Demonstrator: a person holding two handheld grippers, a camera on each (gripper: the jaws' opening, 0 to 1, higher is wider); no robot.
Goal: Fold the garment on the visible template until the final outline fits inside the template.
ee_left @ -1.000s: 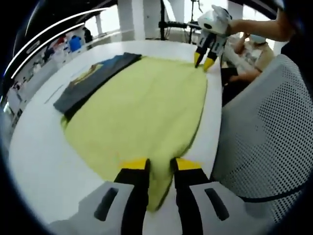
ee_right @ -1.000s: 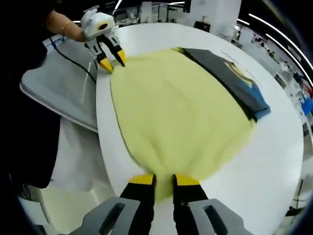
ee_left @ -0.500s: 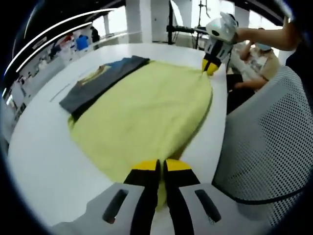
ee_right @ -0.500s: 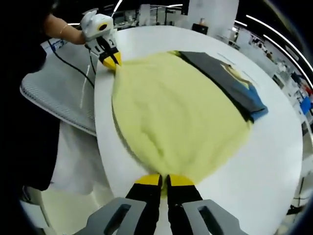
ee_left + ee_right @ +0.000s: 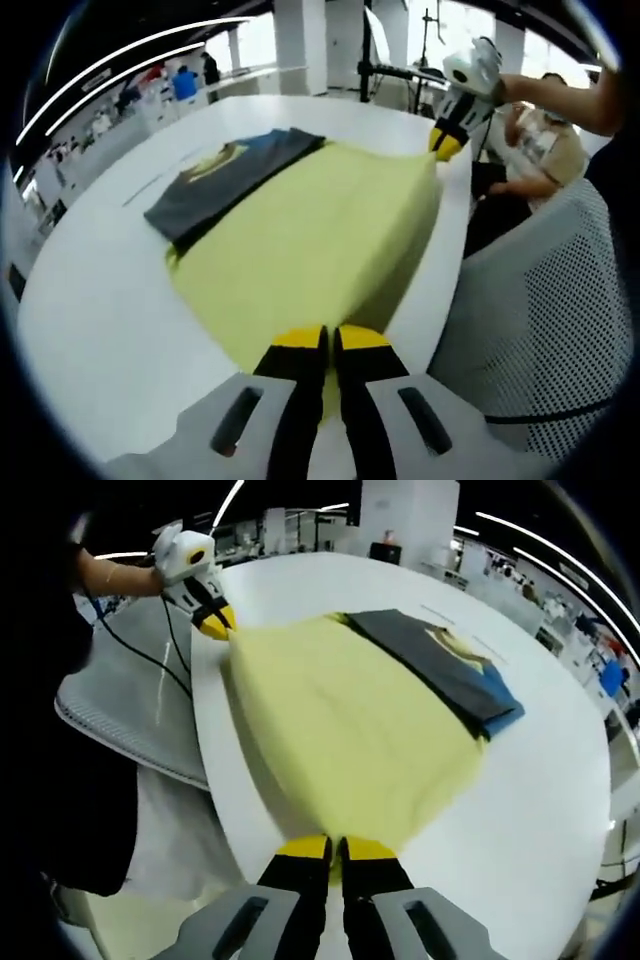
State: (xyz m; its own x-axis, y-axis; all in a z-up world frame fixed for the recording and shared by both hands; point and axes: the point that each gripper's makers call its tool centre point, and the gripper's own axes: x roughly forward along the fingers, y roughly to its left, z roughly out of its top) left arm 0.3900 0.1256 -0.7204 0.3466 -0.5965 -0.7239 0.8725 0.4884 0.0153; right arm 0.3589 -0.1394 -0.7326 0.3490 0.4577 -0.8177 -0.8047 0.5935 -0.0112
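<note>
- The left gripper (image 5: 322, 340) is clenched on one near corner of the yellow garment (image 5: 305, 245); its jaws meet on the cloth.
- The right gripper (image 5: 334, 848) is clamped on the other corner — seen also at (image 5: 447, 146).
- The garment hangs stretched between them, its near edge raised off the white table (image 5: 90, 300).
- Its far edge lies on the table beside a dark folded shirt (image 5: 440, 670).
- A mesh chair (image 5: 545, 300) stands just beside the table.

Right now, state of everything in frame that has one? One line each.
yellow garment: spread out, near edge lifted taut between both grippers.
left gripper: shut on yellow garment corner.
right gripper: shut on yellow garment corner.
dark garment: folded, flat on the table, its near edge under the yellow one.
white table: bears both garments.
</note>
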